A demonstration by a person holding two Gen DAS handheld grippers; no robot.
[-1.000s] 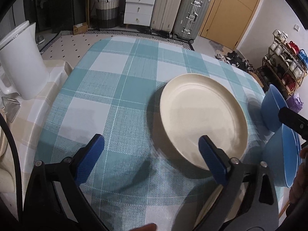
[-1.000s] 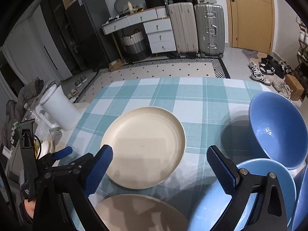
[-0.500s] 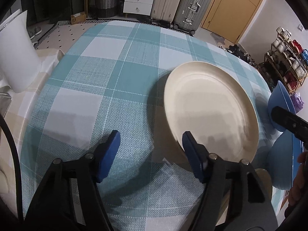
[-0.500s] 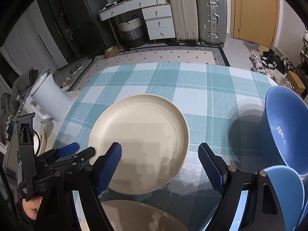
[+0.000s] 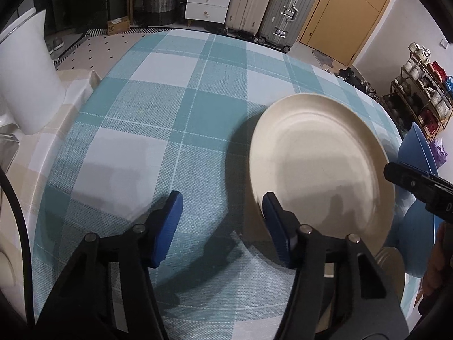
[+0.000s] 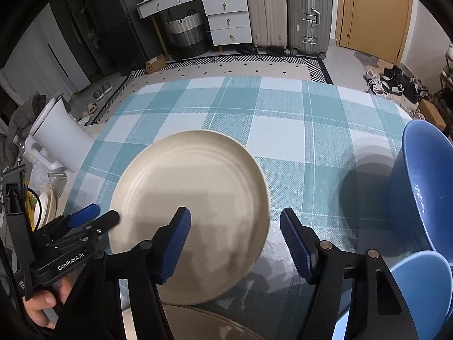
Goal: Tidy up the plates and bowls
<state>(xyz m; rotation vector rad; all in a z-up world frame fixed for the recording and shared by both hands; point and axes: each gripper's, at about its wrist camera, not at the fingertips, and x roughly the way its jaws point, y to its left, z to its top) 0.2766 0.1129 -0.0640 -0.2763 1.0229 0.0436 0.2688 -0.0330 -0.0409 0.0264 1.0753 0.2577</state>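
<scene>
Cream plate (image 6: 189,212) flat on the teal-and-white checked tablecloth (image 6: 283,119), near the middle of the table. Second cream plate (image 6: 198,324) at the near edge, partly under the first one's near rim. Two blue bowls on the right: a deep blue bowl (image 6: 424,187) farther out, a nearer blue bowl (image 6: 421,289) just behind the right finger, the two overlapping in view; whether touching, unclear.

Right gripper (image 6: 235,243) open, blue pads spread apart, left pad over the near right part of the flat plate, right pad over bare cloth; nothing between them.

Left gripper (image 5: 220,226) likewise open and empty, right pad (image 5: 276,226) at the plate's near left rim, left pad over cloth; contact with the rim impossible to judge. Seen from the right wrist, low at the plate's left edge (image 6: 85,221).

White kettle (image 6: 61,138) off the table's left side. Two suitcases (image 6: 288,11), a white drawer unit (image 6: 226,17) and a woven basket (image 6: 185,32) against the far wall.
</scene>
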